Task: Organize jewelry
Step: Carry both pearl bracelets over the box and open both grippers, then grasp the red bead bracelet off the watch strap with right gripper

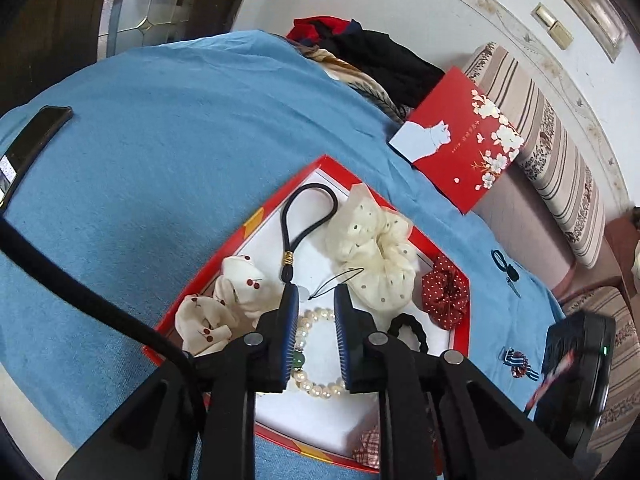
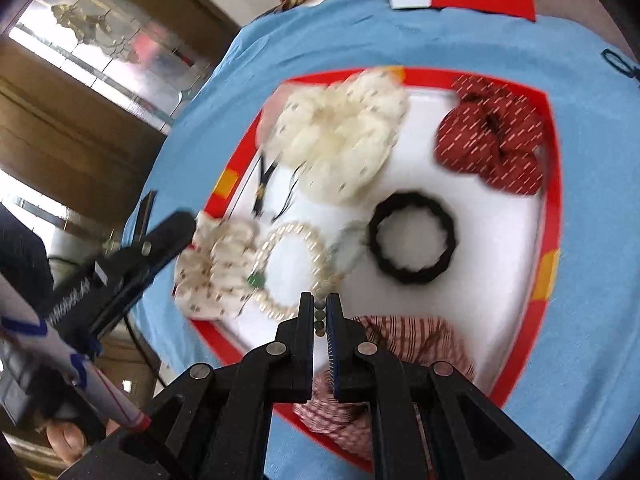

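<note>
The pearl bracelet (image 1: 316, 354) lies in the red tray (image 1: 256, 216), between the left gripper's (image 1: 316, 300) parted fingers; the right gripper (image 2: 319, 308) pinches a bead strand (image 2: 319, 320).

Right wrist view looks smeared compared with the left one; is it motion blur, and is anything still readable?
Right wrist view: motion blur streaks the pearl bracelet and red dotted scrunchie; shapes remain readable. Left wrist view: sharp, evenly lit, the bracelet crisp; fisheye bends the red box rim.
</note>
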